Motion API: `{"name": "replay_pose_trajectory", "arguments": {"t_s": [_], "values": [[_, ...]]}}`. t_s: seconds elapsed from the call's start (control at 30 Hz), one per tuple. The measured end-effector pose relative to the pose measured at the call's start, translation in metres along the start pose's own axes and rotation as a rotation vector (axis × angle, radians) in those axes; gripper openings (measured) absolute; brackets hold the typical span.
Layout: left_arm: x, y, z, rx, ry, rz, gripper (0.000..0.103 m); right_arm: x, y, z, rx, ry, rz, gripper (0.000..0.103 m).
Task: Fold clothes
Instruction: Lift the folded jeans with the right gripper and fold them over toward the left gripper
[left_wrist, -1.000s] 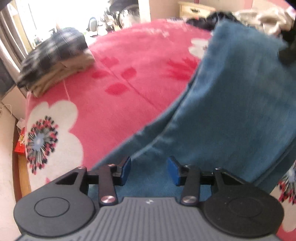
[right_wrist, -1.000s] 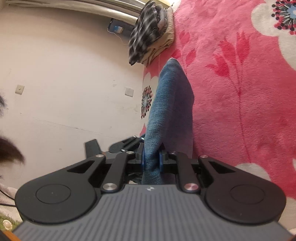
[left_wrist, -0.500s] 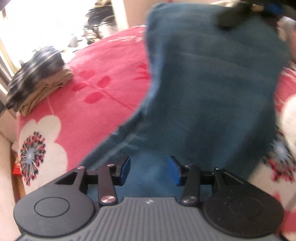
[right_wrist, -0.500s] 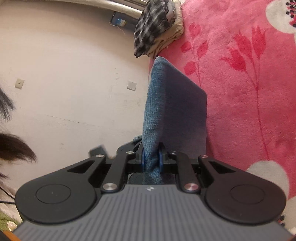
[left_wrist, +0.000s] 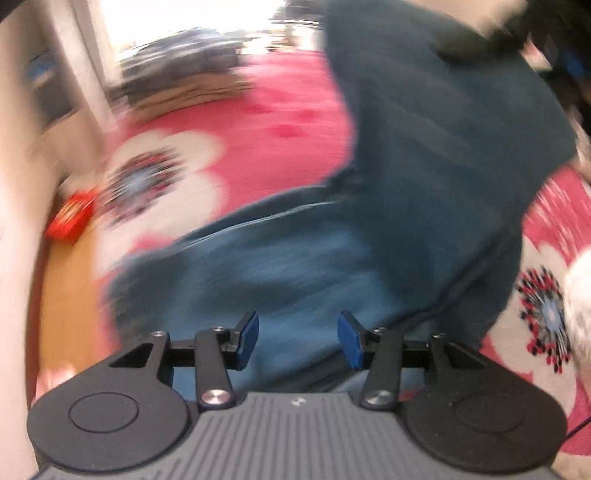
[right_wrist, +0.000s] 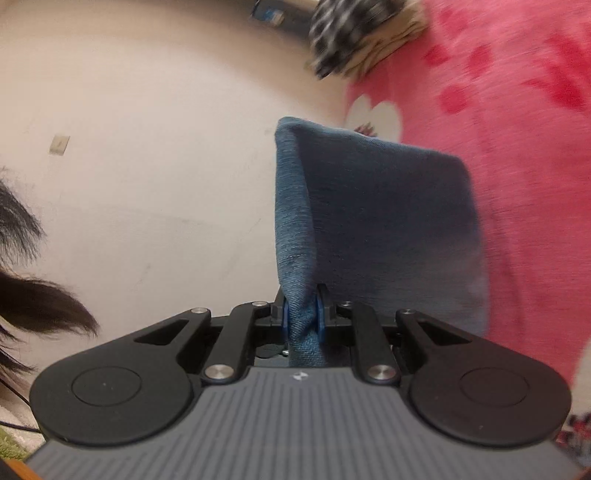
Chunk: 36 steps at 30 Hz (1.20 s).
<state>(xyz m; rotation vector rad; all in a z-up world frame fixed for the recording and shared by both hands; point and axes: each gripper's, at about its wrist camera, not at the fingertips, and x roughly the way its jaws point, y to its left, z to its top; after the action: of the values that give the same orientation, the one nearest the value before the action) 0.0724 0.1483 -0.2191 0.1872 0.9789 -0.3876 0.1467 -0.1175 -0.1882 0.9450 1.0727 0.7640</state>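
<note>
Blue denim fills both views: the jeans (right_wrist: 373, 229) are pinched hard between the pads of my right gripper (right_wrist: 302, 319), which clamps a bunched edge and holds the cloth up as a standing panel against the pink floral blanket (right_wrist: 524, 184). Compared with a second ago the panel is broader and squarer in the right view, and in the left view the denim (left_wrist: 424, 177) has swung from 3 o'clock across toward 12, so I judge the fold is being carried over right now. My left gripper (left_wrist: 297, 338) is released, pads apart with denim beneath them but not pressed. The lower part of the jeans lies on the blanket (left_wrist: 280, 122) from 9 to 3 o'clock. Motion blur smears the left view; the folded stack (left_wrist: 184, 85) at 11 o'clock is barely readable. Where the fabric's far edge lands is hidden behind the raised panel, and the dark shape at 1 o'clock I cannot identify
</note>
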Motion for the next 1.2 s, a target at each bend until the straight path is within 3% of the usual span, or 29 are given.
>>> {"name": "replay_pose_trajectory", "arguments": {"t_s": [0.17, 0.27, 0.4, 0.6, 0.7, 0.77, 0.93, 1.03, 1.1, 1.2], "values": [[-0.033, 0.080, -0.032, -0.422, -0.054, 0.056, 0.049, 0.057, 0.011, -0.004, -0.021, 0.088, 0.046, 0.012], [-0.035, 0.116, -0.056, -0.644, -0.070, 0.049, 0.047, 0.097, 0.010, -0.007, -0.010, 0.145, 0.052, 0.012], [-0.033, 0.145, -0.079, -0.822, -0.090, 0.015, 0.047, 0.142, 0.003, -0.010, 0.006, 0.201, 0.035, 0.012], [-0.034, 0.155, -0.095, -0.886, -0.100, -0.029, 0.047, 0.192, -0.008, -0.015, 0.036, 0.223, -0.044, 0.013], [-0.035, 0.162, -0.095, -0.909, -0.102, -0.053, 0.049, 0.215, -0.008, -0.020, 0.043, 0.229, -0.129, 0.026], [-0.039, 0.167, -0.095, -0.932, -0.118, -0.072, 0.051, 0.225, -0.001, -0.023, 0.031, 0.224, -0.166, 0.050], [-0.047, 0.179, -0.092, -0.971, -0.155, -0.078, 0.053, 0.231, 0.043, -0.035, -0.142, 0.221, -0.179, 0.057], [-0.052, 0.178, -0.084, -0.934, -0.160, -0.071, 0.054, 0.218, 0.058, -0.039, -0.198, 0.203, -0.181, 0.057], [-0.055, 0.169, -0.073, -0.846, -0.148, -0.079, 0.055, 0.192, 0.057, -0.036, -0.186, 0.149, -0.182, 0.057], [-0.049, 0.148, -0.055, -0.688, -0.099, -0.118, 0.059, 0.139, 0.051, -0.031, -0.213, 0.065, -0.261, 0.056]]}}
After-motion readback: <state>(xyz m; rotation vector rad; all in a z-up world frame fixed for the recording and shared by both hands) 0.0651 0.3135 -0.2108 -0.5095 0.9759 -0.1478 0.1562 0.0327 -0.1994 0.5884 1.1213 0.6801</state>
